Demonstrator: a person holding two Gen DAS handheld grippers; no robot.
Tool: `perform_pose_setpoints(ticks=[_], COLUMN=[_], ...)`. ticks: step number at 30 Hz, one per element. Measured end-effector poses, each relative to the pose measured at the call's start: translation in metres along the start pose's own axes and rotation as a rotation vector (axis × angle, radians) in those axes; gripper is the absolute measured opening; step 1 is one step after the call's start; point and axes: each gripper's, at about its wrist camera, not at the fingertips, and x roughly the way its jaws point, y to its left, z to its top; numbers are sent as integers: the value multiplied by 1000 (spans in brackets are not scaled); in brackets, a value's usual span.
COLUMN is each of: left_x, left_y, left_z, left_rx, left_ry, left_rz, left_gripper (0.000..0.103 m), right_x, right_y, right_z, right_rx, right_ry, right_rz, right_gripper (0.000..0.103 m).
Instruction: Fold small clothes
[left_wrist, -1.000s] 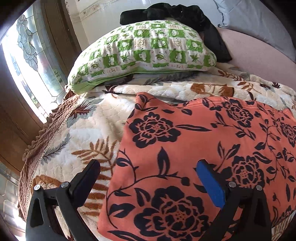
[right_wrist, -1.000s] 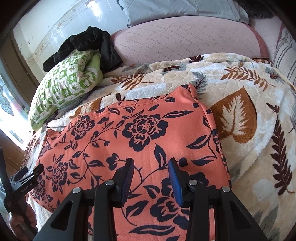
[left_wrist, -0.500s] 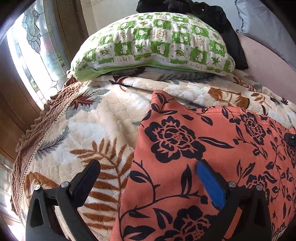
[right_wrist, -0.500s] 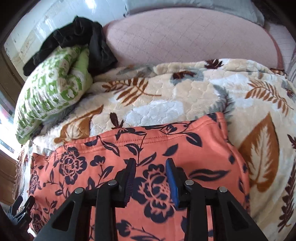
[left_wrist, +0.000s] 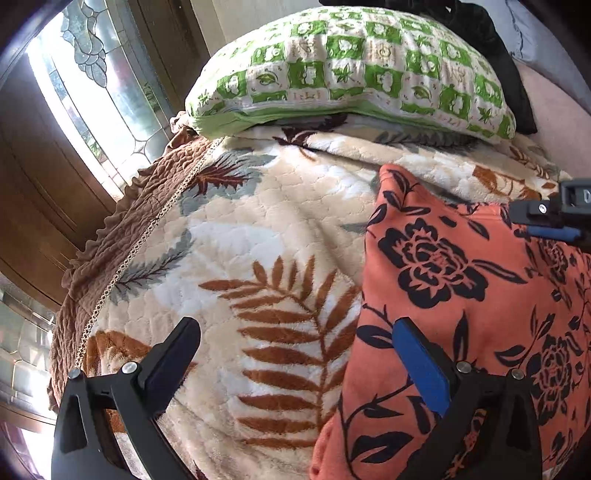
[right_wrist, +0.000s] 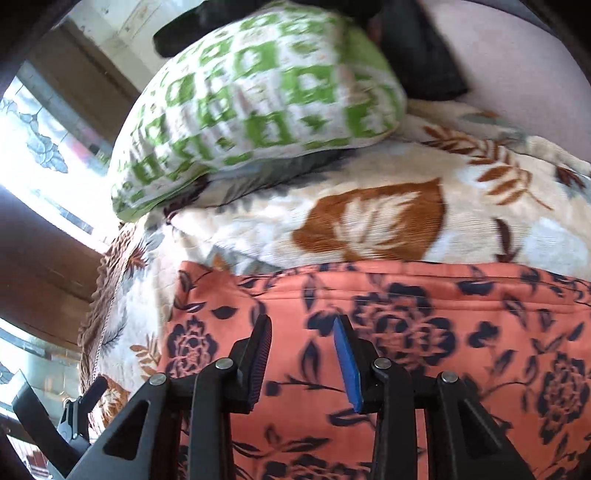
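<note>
An orange garment with a dark flower print (left_wrist: 461, 295) lies flat on the bed. My left gripper (left_wrist: 295, 325) stands wide open over its left edge, with the blue finger above the cloth and the black finger above the blanket. In the right wrist view the garment (right_wrist: 406, 350) fills the lower half. My right gripper (right_wrist: 302, 321) hovers over it near the far hem, its jaws narrowly apart and opening, with nothing pinched between them. The right gripper (left_wrist: 546, 218) also shows at the right edge of the left wrist view. The left gripper (right_wrist: 85, 398) shows at the bottom left of the right wrist view.
A cream blanket with brown leaves (left_wrist: 258, 240) covers the bed, and its brown ruffled border (left_wrist: 122, 240) marks the left edge. A green checked pillow (left_wrist: 351, 66) lies behind the garment with black clothing (left_wrist: 498, 55) beyond it. A window (left_wrist: 92, 92) is on the left.
Both grippers have moved left across the garment. The left one now straddles its left edge. The right one has come up close to the far hem and the pillow.
</note>
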Motion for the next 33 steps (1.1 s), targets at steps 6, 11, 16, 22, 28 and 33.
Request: perform_pose_setpoints(ticks=[6, 11, 16, 22, 28, 33], left_x=[5, -11, -27, -28, 0, -26], left_y=[10, 16, 15, -6, 34, 76], left_z=[-2, 1, 2, -4, -24, -51], left_rx=[-13, -32, -43, 43, -172, -242], left_ry=[16, -30, -58, -68, 125, 101], left_rz=[-34, -64, -135, -34, -195, -167], left_gripper=[103, 103, 103, 103, 103, 102], right_x=[64, 35, -46, -163, -166, -113], right_y=[29, 25, -22, -122, -130, -90], right_z=[4, -1, -33, -121, -162, -163], right_rx=[-21, -9, -13, 208, 221, 160], right_ry=[11, -18, -62, -212, -179, -87], right_rz=[-102, -116, -158, -152, -152, -73], right_gripper=[38, 38, 38, 78, 38, 36])
